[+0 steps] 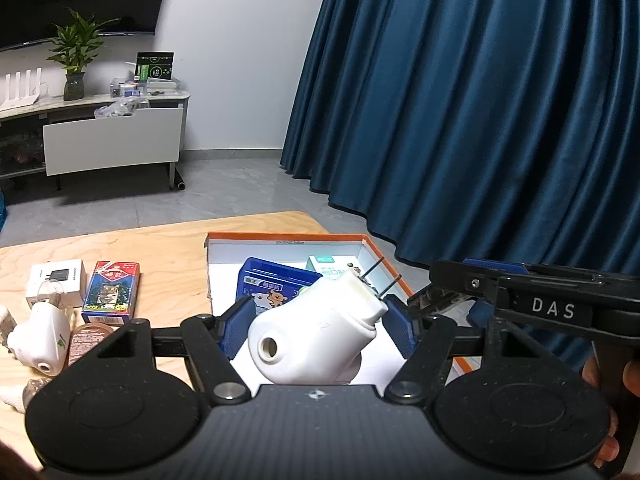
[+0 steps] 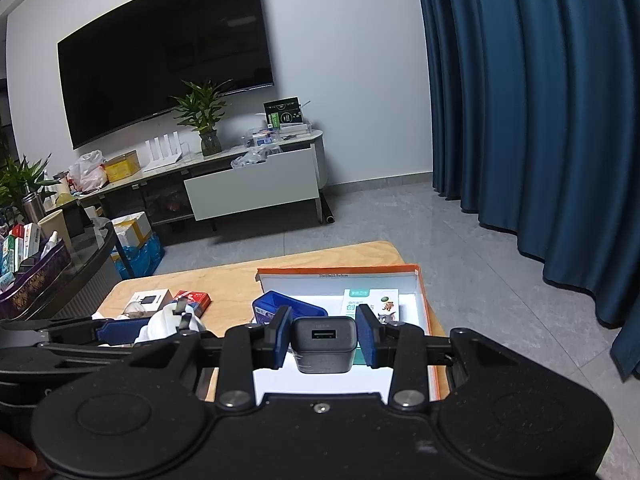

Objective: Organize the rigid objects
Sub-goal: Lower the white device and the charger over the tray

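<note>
The left gripper (image 1: 318, 320) pinches a white plug-in device (image 1: 316, 332), the right gripper (image 2: 323, 342) a grey USB charger (image 2: 323, 344), both above the orange-rimmed box (image 1: 288, 237) at lower centre. Each should be lowered onto bare floor before the pads release.

Brightness: cool, dim indoor light is falling evenly over both views.
Glare: the white wall (image 2: 340, 48) is glowing brightest; the television (image 2: 160, 56) is staying black with faint reflections.
Shadows: soft ones are lying under the cabinet (image 1: 112, 148) and inside the orange-edged box (image 1: 280, 248).
Distortion: the fisheye is bending the blue curtain (image 1: 480, 120) and the table (image 2: 224, 280) edges.
Focus: both views are staying fairly sharp, with slight softness toward the corners.
</note>
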